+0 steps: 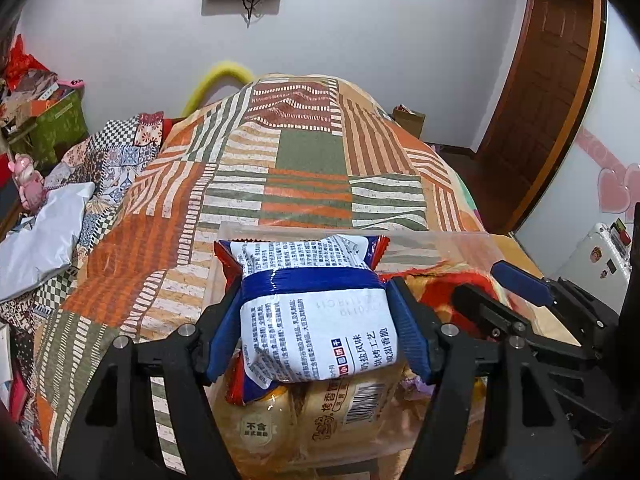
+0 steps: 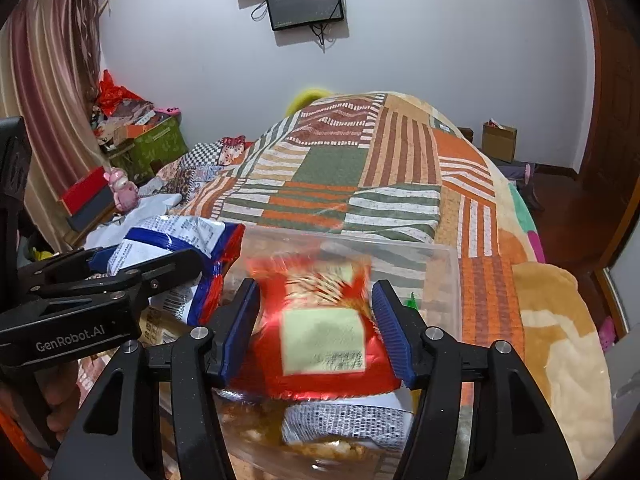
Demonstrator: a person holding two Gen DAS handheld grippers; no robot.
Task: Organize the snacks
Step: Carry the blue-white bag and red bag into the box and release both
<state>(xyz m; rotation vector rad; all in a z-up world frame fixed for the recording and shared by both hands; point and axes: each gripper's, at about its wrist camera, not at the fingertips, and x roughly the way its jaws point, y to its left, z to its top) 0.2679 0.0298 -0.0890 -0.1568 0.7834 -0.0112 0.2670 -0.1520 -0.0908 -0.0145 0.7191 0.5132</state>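
My left gripper [image 1: 316, 320] is shut on a white and blue snack packet [image 1: 316, 308] with red ends, held above a clear plastic bin [image 1: 440, 240] on the bed. My right gripper [image 2: 316, 328] is shut on a red snack packet [image 2: 324, 340] with a pale green label, held over the same bin [image 2: 440, 280]. The red packet looks blurred. More snack bags lie in the bin, among them a yellow bag [image 1: 332, 416] under the left gripper. The left gripper and its packet [image 2: 168, 244] show at the left in the right wrist view. The right gripper [image 1: 504, 292] shows at the right in the left wrist view.
The bin rests on a patchwork bedspread [image 1: 304, 160] in orange, green and white. A grey plastic bag [image 1: 44, 236] and patterned bedding lie to the left. A cluttered green box [image 1: 60, 120] stands at the far left, a wooden door [image 1: 540, 100] at the right.
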